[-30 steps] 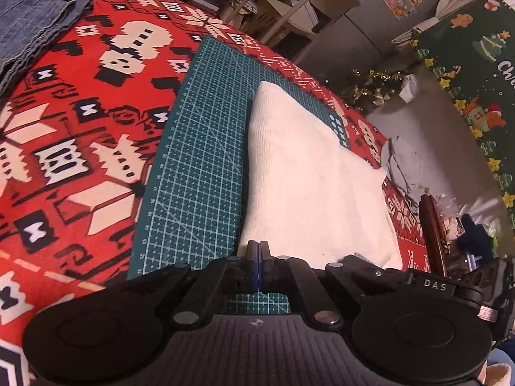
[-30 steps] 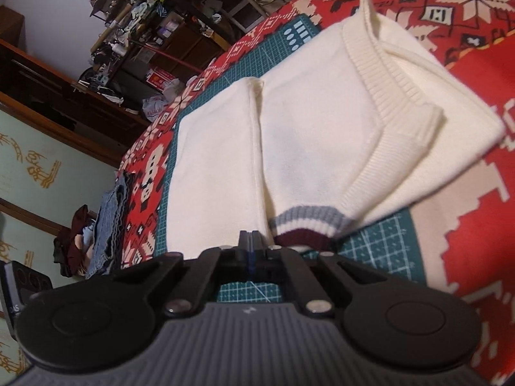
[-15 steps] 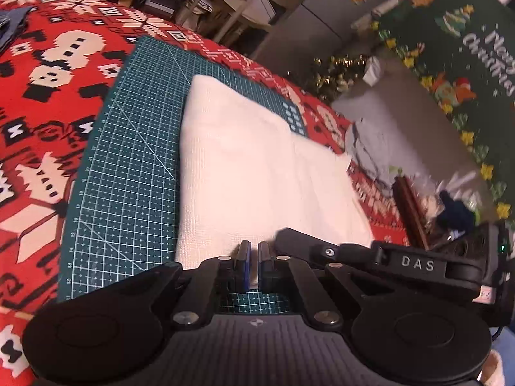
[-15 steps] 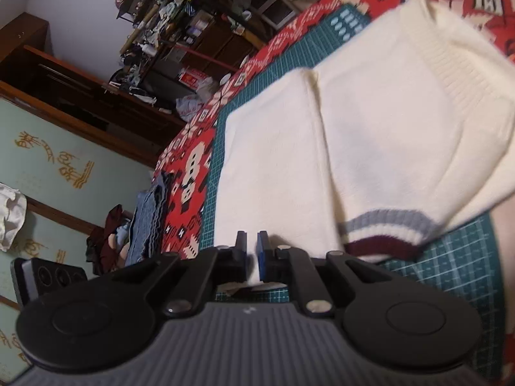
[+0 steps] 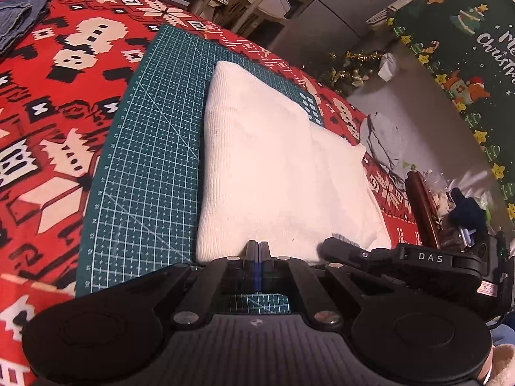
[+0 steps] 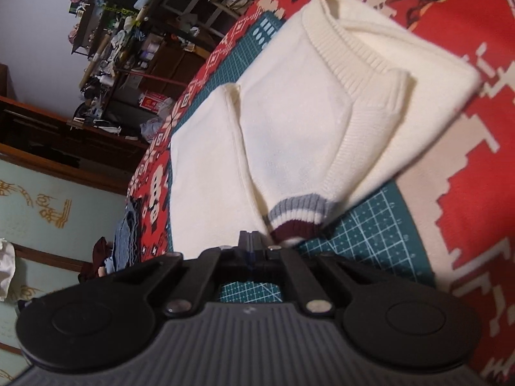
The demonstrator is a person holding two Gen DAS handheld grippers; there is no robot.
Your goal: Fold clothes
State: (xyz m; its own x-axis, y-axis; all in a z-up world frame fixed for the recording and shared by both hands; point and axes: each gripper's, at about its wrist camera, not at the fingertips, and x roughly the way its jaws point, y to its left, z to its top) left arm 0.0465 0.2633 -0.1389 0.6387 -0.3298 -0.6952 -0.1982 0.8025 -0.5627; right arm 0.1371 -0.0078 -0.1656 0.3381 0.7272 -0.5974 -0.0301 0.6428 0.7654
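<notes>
Left gripper [image 5: 258, 247]: fingers pressed together at the near hem of the white sweater [image 5: 273, 167]. Whether cloth is pinched between them cannot be told; the tips meet right at the edge. Right gripper [image 6: 252, 236]: fingers likewise together at the same near edge, just left of the striped cuff [image 6: 297, 217]; grip on cloth also unclear. In the left view the right gripper sits at 3 o'clock, just beside, so both stand along one hem and neither is clearly nearer. Sweater lies at 12 o'clock from both, long axis running straight away, on the green cutting mat [image 5: 151, 148], sleeve folded in over the body, collar [image 6: 351, 54] at the far end. Judgement: sides are already folded in; a lengthwise fold would carry the near hem toward 12 o'clock, though the same lay also fits smoothing a finished fold. Beyond, at 10 o'clock, folded jeans [image 5: 19, 19] on the red patterned cloth [image 5: 64, 74].
</notes>
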